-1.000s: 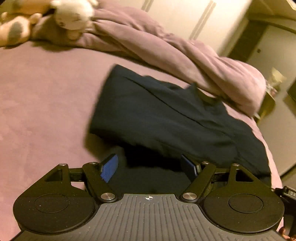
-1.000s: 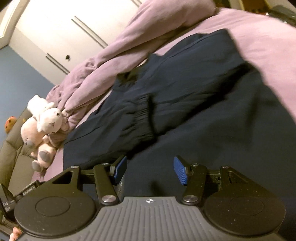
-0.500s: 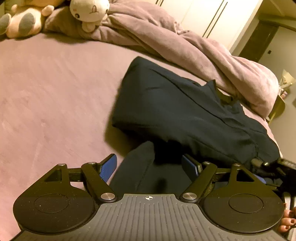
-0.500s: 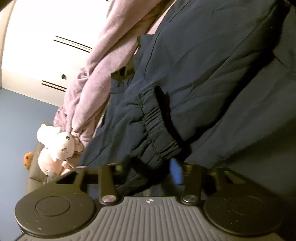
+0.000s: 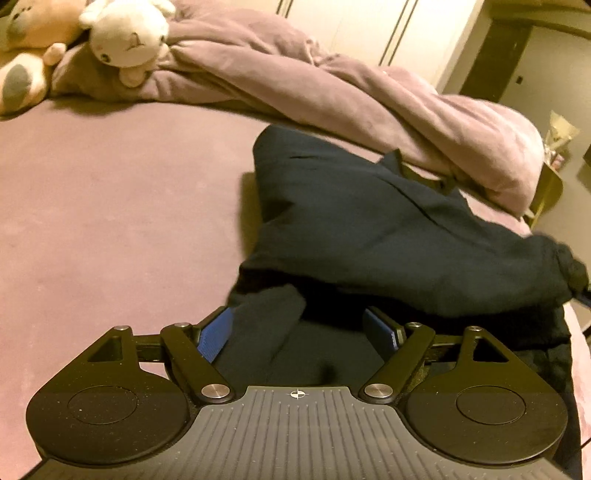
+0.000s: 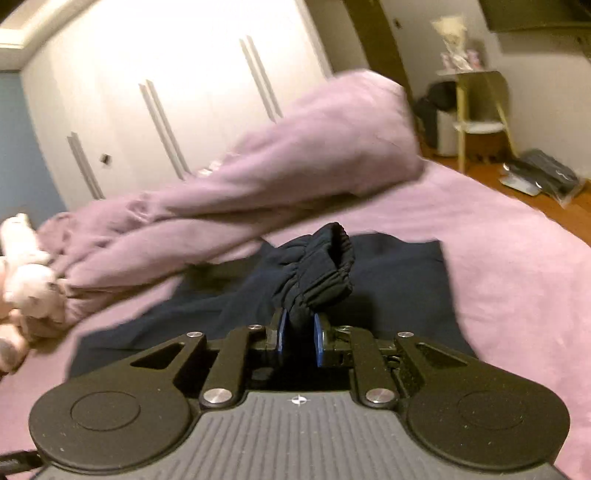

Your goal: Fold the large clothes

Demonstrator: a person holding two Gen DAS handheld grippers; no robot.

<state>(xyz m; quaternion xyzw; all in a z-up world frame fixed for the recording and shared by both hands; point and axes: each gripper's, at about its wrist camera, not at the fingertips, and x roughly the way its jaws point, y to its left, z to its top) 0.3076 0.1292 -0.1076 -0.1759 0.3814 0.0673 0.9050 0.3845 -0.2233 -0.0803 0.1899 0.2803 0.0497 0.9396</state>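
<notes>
Mauve bed sheet (image 5: 110, 221) carries the dark navy elastic-waist trousers (image 5: 369, 229), partly doubled over. Right gripper (image 6: 298, 338) has just been closing and pinches the bunched waistband (image 6: 325, 273), raised; left gripper (image 5: 299, 332) gapes over a near fold. Most folding probably remains.

Trousers (image 5: 388, 236): dark navy woven cloth, matt; waistband (image 6: 325, 273) gathered, ribbed elastic.
Sheet (image 5: 110, 206): mauve cloth, soft, faintly napped.
Duvet (image 6: 258, 177): mauve cloth, matt, creased.
Plush toy (image 5: 125, 33): white fuzzy pile.
Right gripper (image 6: 299, 332): matt black plastic, ridged grey housing, bright metal pins, blue textured pads (image 6: 282, 334).
Floor (image 6: 554, 206): wood, slight sheen.
</notes>
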